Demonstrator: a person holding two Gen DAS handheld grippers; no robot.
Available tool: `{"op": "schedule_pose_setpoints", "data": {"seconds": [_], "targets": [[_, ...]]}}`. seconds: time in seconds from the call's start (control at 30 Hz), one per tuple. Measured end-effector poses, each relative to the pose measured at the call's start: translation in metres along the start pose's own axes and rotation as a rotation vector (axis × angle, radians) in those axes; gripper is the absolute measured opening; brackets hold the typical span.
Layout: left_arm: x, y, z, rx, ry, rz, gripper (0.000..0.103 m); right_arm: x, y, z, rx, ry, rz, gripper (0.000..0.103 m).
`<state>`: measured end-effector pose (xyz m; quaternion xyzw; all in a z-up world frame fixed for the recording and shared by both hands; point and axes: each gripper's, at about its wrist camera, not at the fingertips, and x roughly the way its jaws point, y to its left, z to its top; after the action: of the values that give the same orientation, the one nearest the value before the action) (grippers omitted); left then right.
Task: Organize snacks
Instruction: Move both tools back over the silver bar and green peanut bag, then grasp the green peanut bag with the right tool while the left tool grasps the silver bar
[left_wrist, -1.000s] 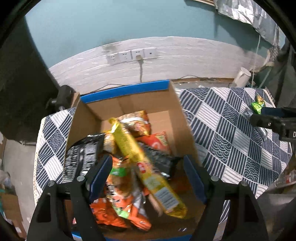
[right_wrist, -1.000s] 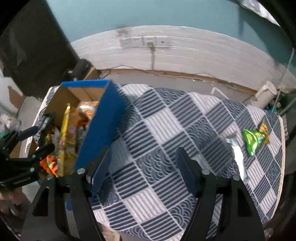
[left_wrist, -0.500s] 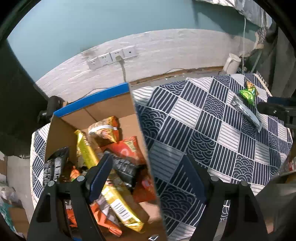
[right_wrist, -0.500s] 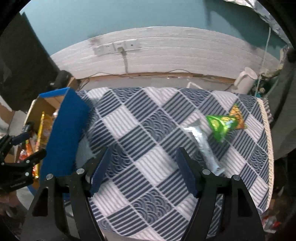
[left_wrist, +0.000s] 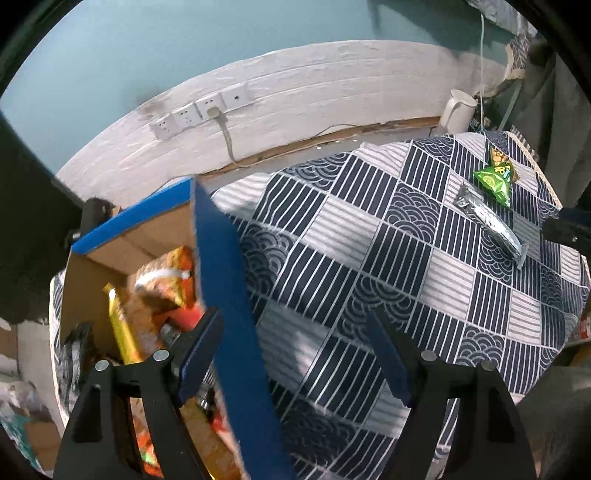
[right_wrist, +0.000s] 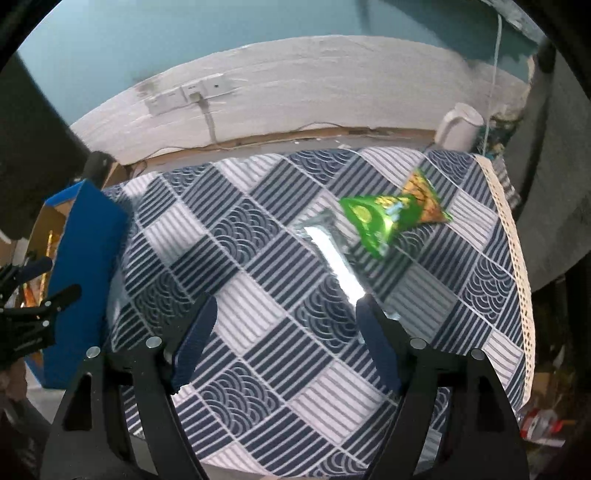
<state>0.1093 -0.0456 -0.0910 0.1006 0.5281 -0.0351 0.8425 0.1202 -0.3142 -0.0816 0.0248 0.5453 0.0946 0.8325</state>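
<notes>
Both tools are spread apart and hold nothing: the left tool (left_wrist: 295, 354) straddles the blue wall of the snack-filled cardboard box (left_wrist: 225, 295), the right tool (right_wrist: 286, 339) hangs over the navy-and-white patterned worktop (right_wrist: 258, 258). A long silver foil packet (right_wrist: 332, 258) lies beside a green triangular snack bag (right_wrist: 380, 221) at the far right, well apart from the box.

My left gripper (left_wrist: 295, 354) has its 2 blue-padded fingers (left_wrist: 199, 354) spread wide with nothing between them. My right gripper (right_wrist: 286, 341) is spread just as wide and also holds nothing. In the right wrist view I see the left gripper's black fingers at the left edge.
</notes>
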Motion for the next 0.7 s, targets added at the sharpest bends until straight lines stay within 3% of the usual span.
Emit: {"op": "schedule_pose_setpoints", "data": {"seconds": [0.43, 0.7], "targets": [[0.055, -0.049, 0.056, 0.066, 0.029, -0.022, 0.08, 0.044, -0.094, 0.049, 0.233, 0.099, -0.039, 0.078], [0.08, -0.063, 0.092, 0.061, 0.029, -0.06, 0.08, 0.072, -0.126, 0.07, 0.4, 0.09, -0.011, 0.078]]}}
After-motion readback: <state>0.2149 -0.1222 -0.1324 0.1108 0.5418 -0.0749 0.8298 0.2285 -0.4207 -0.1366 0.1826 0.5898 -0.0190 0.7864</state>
